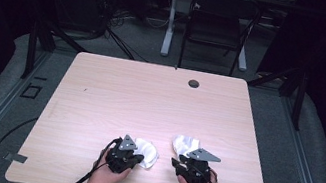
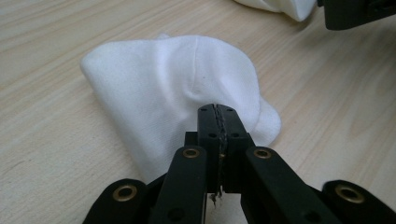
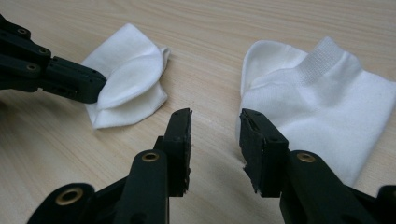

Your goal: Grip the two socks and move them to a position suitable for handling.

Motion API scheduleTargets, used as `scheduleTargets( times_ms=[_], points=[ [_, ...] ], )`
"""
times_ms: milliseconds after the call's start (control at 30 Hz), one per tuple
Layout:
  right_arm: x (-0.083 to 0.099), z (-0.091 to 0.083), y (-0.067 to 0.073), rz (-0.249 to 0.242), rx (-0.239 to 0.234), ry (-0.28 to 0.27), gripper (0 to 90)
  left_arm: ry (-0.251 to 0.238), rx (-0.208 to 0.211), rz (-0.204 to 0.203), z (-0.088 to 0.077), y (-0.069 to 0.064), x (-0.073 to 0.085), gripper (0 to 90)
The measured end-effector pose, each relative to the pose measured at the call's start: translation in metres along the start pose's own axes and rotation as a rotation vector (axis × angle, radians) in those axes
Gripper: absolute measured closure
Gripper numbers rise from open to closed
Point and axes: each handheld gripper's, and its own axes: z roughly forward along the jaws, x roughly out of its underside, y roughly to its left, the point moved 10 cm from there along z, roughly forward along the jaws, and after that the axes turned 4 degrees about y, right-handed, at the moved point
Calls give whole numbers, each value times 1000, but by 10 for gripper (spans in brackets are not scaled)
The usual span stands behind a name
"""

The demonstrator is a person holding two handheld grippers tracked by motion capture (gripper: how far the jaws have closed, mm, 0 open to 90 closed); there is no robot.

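Left sock (image 2: 177,88) is being pinched at its edge by the left gripper (image 2: 219,116), jaws fully closed on the fabric, probably so it can be dragged across the table (image 1: 149,99). Right sock (image 3: 322,102) is lying flat just beside; the right gripper (image 3: 215,123) is being held apart at its edge, nothing gripped yet.

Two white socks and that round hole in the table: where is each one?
left sock (image 2: 163,84), left gripper view, on its broad flat middle.
right sock (image 3: 322,98), right gripper view, below the ribbed cuff.
round hole (image 1: 194,84), high view, on its centre.
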Motion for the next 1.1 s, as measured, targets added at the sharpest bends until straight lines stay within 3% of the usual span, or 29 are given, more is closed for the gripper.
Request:
scheduleTargets(
  times_ms=[233, 333, 533, 633, 767, 1033, 1100],
  points=[
    [0, -1, -1, -1, 3, 1, 639, -43, 1, -9, -7, 0, -16, 840],
    [0, -1, -2, 3, 2, -1, 637, -62, -15, -9, -5, 1, -24, 772],
    [-1, -2, -3, 0, 4, -3, 635, -47, -42, -6, 6, 4, -26, 696],
    [-1, -2, -3, 1, 0, -4, 635, -22, -29, -20, 12, 5, -23, 733],
    [-1, 0, -1, 1, -3, -5, 635, -15, -22, -22, 14, 4, -22, 856],
    [-3, 2, 6, -15, -10, -8, 642, -41, 15, -31, 8, -4, -26, 879],
    [-4, 2, 10, -19, -23, -10, 691, -57, 27, -36, 4, -7, -28, 879]
  ],
)
